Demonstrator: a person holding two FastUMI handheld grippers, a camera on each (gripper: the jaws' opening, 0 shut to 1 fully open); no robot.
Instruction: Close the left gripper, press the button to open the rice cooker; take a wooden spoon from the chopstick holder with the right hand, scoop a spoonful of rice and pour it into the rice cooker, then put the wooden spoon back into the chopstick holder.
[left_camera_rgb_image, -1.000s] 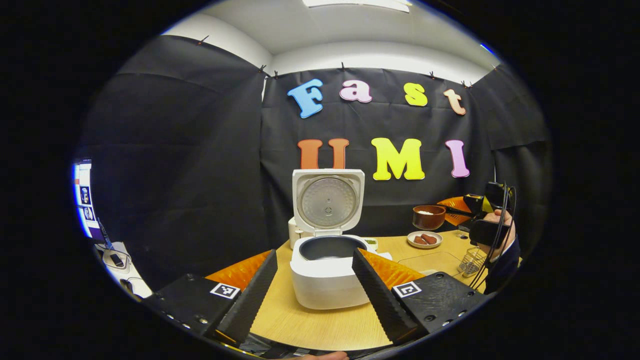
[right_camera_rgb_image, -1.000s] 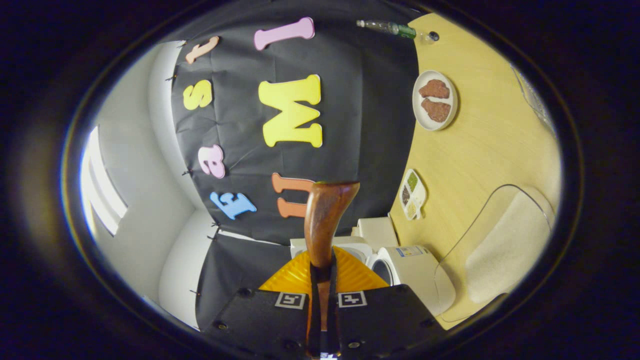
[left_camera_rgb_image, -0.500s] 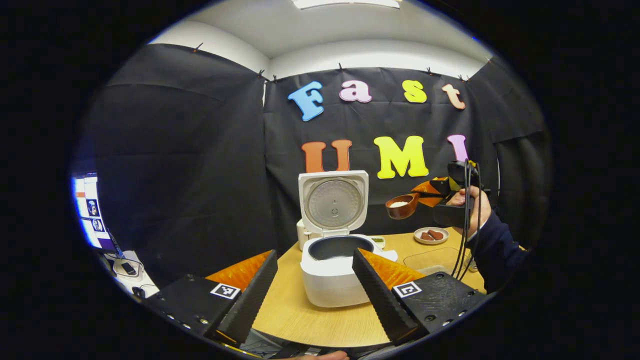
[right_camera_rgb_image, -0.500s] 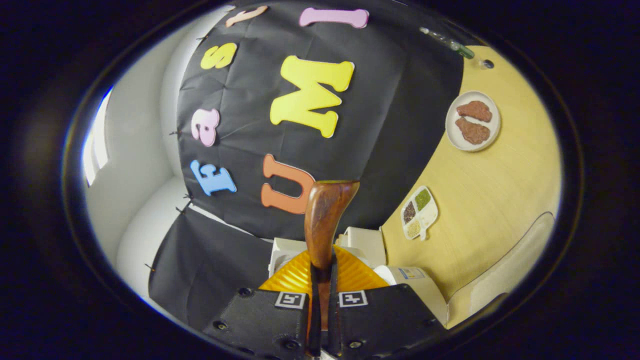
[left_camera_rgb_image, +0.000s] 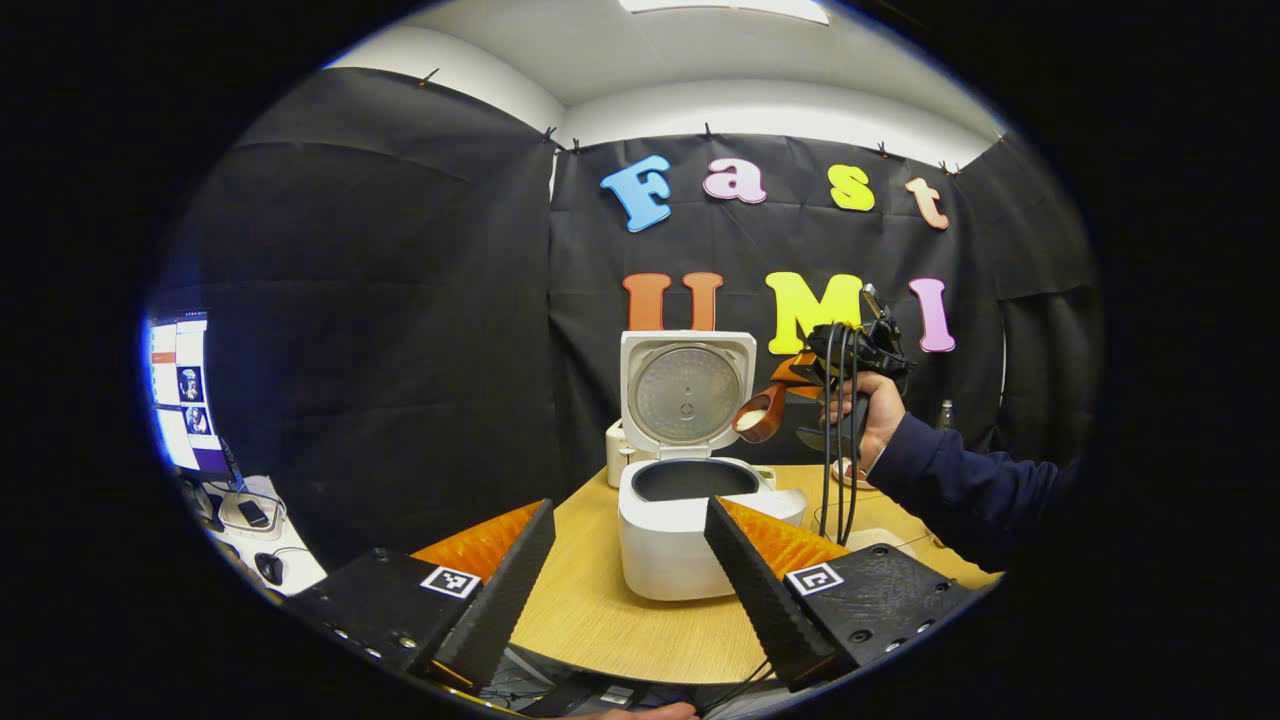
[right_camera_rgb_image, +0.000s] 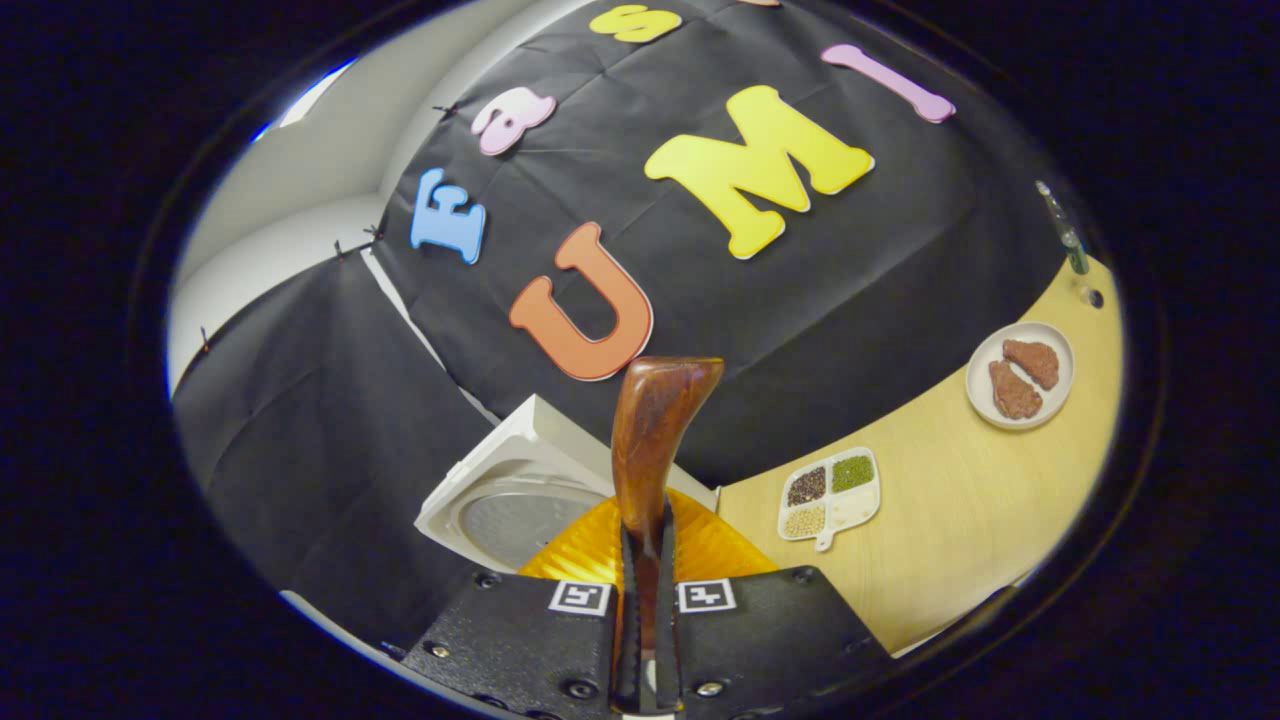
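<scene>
Two tongs in play. My right tongs (right_camera_rgb_image: 640, 640) are clenched on the wooden spoon (right_camera_rgb_image: 650, 440), both fingers pressing the handle, so the grip is rigid enough to carry a load. In the left gripper view the right tongs (left_camera_rgb_image: 800, 372) hold the spoon's bowl (left_camera_rgb_image: 757, 415) above the rice cooker (left_camera_rgb_image: 695, 525), just right of its raised lid (left_camera_rgb_image: 687, 392), tilted down toward the pot. White rice (left_camera_rgb_image: 750, 418) sits in the spoon bowl. I judge I'm at the pour step, spoon lined up over the opening so grains drop inside.

Left tongs (left_camera_rgb_image: 630, 560) released, fingers spread wide, parked low over the desk (left_camera_rgb_image: 600, 620) in front of the cooker, holding nothing; lid's already up, so their job looks done.

Containers: inner pot (left_camera_rgb_image: 695, 480) is dark, contents I can't tell. Divided tray (right_camera_rgb_image: 830, 490) on the desk holds dark, green and pale grains in separate compartments. Plate (right_camera_rgb_image: 1020, 375) farther right carries two brown pieces. Chopstick holder location: cannot tell.
</scene>
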